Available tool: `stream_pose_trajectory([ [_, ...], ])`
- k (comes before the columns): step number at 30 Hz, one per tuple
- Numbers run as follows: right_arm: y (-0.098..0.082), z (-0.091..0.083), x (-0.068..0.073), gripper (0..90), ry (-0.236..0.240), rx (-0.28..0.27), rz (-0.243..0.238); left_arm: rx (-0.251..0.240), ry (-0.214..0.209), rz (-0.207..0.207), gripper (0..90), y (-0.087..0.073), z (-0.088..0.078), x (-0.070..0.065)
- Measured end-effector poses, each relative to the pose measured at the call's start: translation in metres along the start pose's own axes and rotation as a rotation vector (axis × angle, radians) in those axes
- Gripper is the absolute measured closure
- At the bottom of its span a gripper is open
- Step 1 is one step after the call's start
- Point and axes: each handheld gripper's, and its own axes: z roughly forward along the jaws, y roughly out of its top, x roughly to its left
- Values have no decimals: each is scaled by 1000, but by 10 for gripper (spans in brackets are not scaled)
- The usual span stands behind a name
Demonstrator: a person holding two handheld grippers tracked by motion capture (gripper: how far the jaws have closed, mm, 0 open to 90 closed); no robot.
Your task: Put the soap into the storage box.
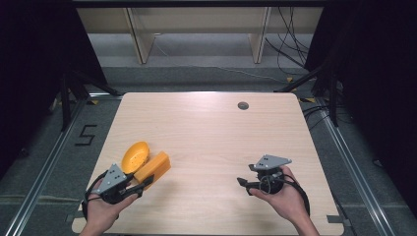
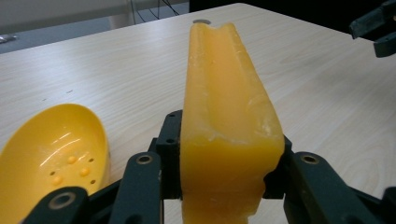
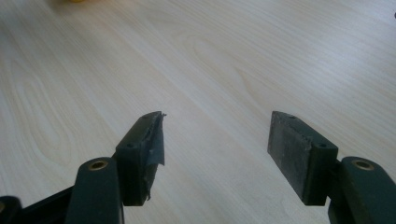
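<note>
An orange block [image 1: 153, 167] with a grooved top sticks out forward from my left gripper [image 1: 144, 183], which is shut on its near end at the table's front left. In the left gripper view the black pads [image 2: 170, 154] press both sides of the block [image 2: 224, 107]. A yellow oval dish [image 1: 135, 156] with small bumps and holes lies just left of the block, also seen in the left gripper view [image 2: 51, 154]. My right gripper [image 1: 244, 183] is at the front right, low over the table, open with bare wood between its pads [image 3: 303, 154].
The light wooden table [image 1: 211, 132] has a small round grey cap [image 1: 243, 105] near its far edge. Beyond the far edge are wooden shelf legs and cables on the floor. The other gripper's jaws [image 2: 378, 28] show at the top right of the left gripper view.
</note>
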Motion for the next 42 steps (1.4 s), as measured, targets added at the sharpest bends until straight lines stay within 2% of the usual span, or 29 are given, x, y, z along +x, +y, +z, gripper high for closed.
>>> stream_pose_trajectory([
  [1, 0, 1, -1, 366, 7, -10, -15, -5, 18, -10, 605, 0, -1, 1],
  [6, -1, 2, -1, 363, 5, -11, -27, -21, 57, -28, 605, 0, -2, 4],
  [8, -1, 2, 0, 361, -3, -2, -11, -25, 78, -34, 604, 0, -2, 4],
  [10, -1, 2, 0, 359, 9, 2, -12, -27, 99, -44, 605, 0, -3, 5],
  [16, -2, 2, -1, 357, 10, -1, -19, -46, 128, -65, 604, 1, -4, 10],
  [18, -2, 2, 0, 356, 5, 2, -1, -47, 143, -76, 604, 0, -4, 11],
  [25, -2, 0, 0, 355, -3, -1, 5, -61, 193, -94, 604, 2, -6, 18],
  [27, -2, 1, -1, 355, 0, -5, -7, -60, 198, -95, 604, 2, -6, 20],
  [31, -2, 1, -1, 354, 2, -6, -14, -59, 246, -109, 605, 2, -6, 25],
  [33, -3, 1, 0, 353, 2, -3, 2, -63, 257, -121, 605, 2, -6, 27],
  [40, -3, 2, -1, 349, -2, 3, 4, -80, 315, -150, 604, 3, -4, 35],
  [42, -3, 3, -2, 347, 12, 2, -15, -79, 327, -154, 604, 4, -2, 38],
])
